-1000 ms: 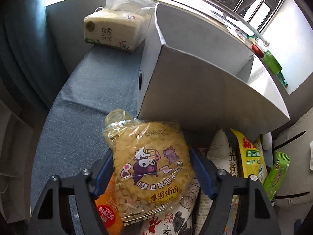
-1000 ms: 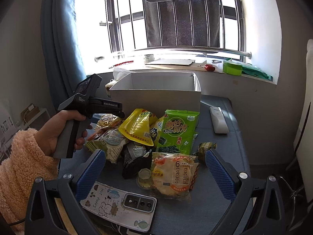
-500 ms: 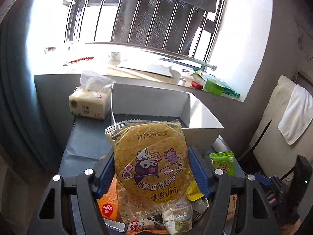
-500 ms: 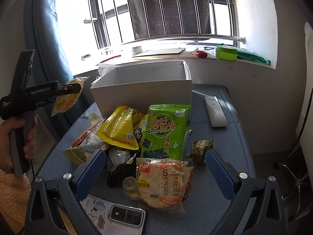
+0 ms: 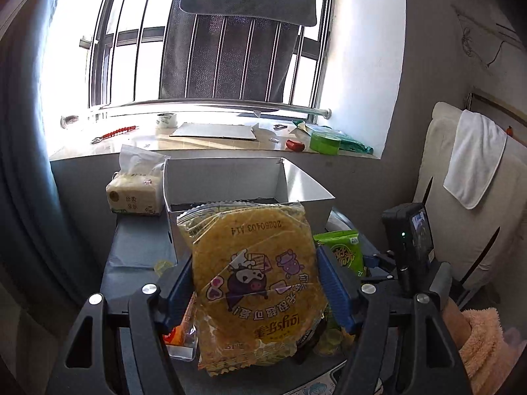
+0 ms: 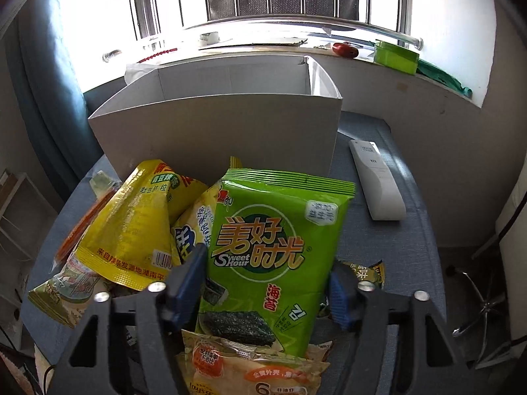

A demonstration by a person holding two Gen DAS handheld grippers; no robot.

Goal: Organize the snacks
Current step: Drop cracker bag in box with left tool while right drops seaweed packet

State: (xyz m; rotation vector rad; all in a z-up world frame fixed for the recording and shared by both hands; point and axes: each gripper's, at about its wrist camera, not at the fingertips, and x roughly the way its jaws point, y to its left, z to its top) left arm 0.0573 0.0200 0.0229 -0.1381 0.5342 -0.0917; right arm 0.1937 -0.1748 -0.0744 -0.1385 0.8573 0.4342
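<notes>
Left gripper (image 5: 255, 291) jaws clamp the yellow cracker pack (image 5: 253, 283) before the white box (image 5: 230, 177) at the counter's far edge; right gripper (image 6: 266, 279) jaws are closing around the green seaweed bag (image 6: 276, 247).

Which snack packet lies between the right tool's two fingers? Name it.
The green seaweed packet. It lies between the right tool, whose jaws are closing around it, while the yellow pouch sits outside to the left, beside the white box.

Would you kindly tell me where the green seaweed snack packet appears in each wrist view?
Left wrist view: the green seaweed snack packet peeks out at right of centre, behind the yellow packet.
Right wrist view: green seaweed snack packet fills the centre.
Shared landmark: the open white cardboard box behind it.
</notes>
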